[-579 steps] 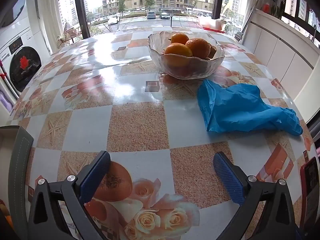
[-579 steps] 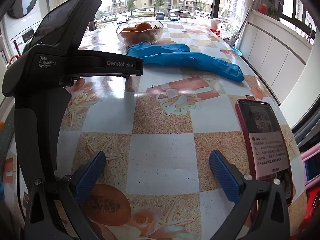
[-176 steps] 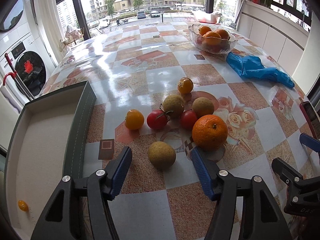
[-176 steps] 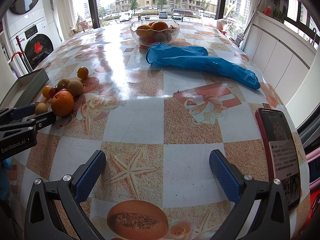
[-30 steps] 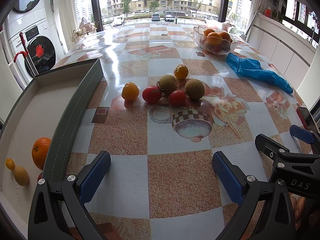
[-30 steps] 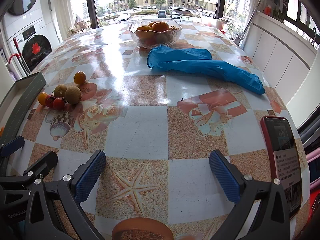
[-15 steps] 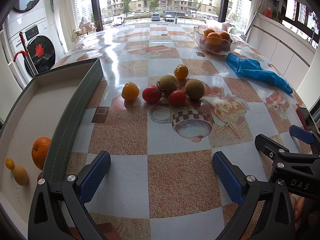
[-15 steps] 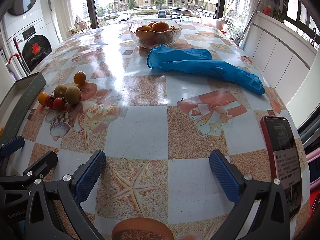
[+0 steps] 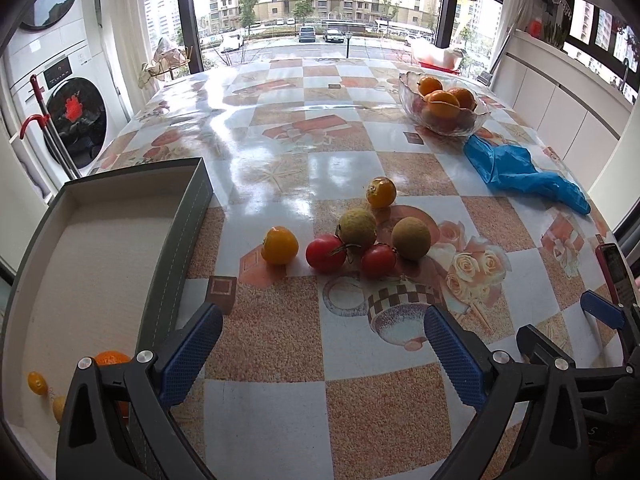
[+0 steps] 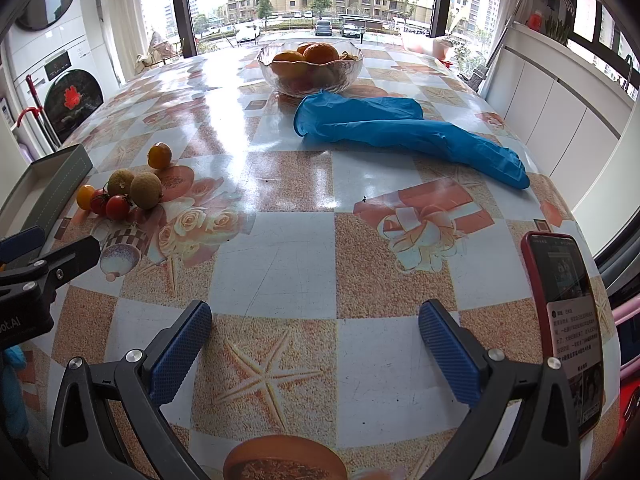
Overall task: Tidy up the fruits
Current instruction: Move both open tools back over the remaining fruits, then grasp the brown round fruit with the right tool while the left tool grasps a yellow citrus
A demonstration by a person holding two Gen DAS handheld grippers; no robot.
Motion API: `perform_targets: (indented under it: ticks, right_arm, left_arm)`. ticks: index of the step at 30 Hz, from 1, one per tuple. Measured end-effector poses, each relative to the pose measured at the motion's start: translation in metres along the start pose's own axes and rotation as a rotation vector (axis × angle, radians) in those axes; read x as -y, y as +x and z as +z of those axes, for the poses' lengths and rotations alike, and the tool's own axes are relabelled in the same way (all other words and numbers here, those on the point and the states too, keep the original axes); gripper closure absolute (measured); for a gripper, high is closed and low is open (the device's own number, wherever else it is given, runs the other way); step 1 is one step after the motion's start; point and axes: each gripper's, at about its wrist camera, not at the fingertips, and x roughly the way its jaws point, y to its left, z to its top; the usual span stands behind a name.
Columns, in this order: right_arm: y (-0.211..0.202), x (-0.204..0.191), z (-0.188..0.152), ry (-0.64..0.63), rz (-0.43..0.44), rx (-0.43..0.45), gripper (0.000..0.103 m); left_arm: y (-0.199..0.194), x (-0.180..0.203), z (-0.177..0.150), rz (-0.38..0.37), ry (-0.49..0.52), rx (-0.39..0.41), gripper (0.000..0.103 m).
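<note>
Grey-walled and shallow, the box [image 9: 176,248] sat at the table's left edge, open side up, so fruit could be dropped straight in. An orange [image 9: 110,360] and a couple of small yellow fruits [image 9: 37,383] already lay in its near corner, partly hidden behind the left gripper [image 9: 316,354]. That gripper hovered just right of the box with its jaws spread wide and nothing between them, probably ready for the next pick. Six loose fruits remained in a cluster to the right of the box: a yellow tomato [image 9: 280,245] nearest it, then two red tomatoes [image 9: 326,253], two brownish-green round fruits [image 9: 357,227] and a small orange one [image 9: 381,192] farthest off. The yellow tomato looked the easiest next target, standing clear of the others. The right gripper [image 10: 316,354] waited well right of the box, jaws equally wide and empty, seemingly kept out of the way. Farther from the box stood a glass bowl [image 10: 348,68] of oranges, with a blue glove [image 10: 400,128] beside it.
</note>
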Motion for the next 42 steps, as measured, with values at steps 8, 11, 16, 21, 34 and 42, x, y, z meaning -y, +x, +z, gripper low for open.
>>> perform_targets:
  ticks: [8,11,16,21,34,42]
  right_arm:
    - [0.009,-0.018,0.041,0.017,0.256,-0.042,0.002]
    - [0.018,-0.033,0.057,0.012,0.322,-0.043,0.009]
    - [0.030,-0.063,0.074,-0.054,0.353,-0.045,0.031]
    - [0.039,-0.076,0.082,-0.061,0.387,-0.053,0.042]
    - [0.012,-0.015,0.059,0.042,0.413,-0.018,0.074]
    - [-0.001,0.026,0.027,0.119,0.386,-0.018,0.074]
  left_arm:
    - [0.000,-0.013,-0.016,0.039,-0.012,-0.021,0.002]
    - [-0.007,-0.023,-0.016,0.002,-0.045,-0.012,0.002]
    - [-0.030,-0.024,-0.010,0.027,-0.016,0.064,0.002]
    - [-0.040,-0.034,0.004,0.022,-0.022,0.076,0.002]
    - [0.005,0.007,0.066,-0.044,0.102,0.027,0.002]
    - [0.054,0.054,0.082,-0.037,0.230,-0.070,0.038]
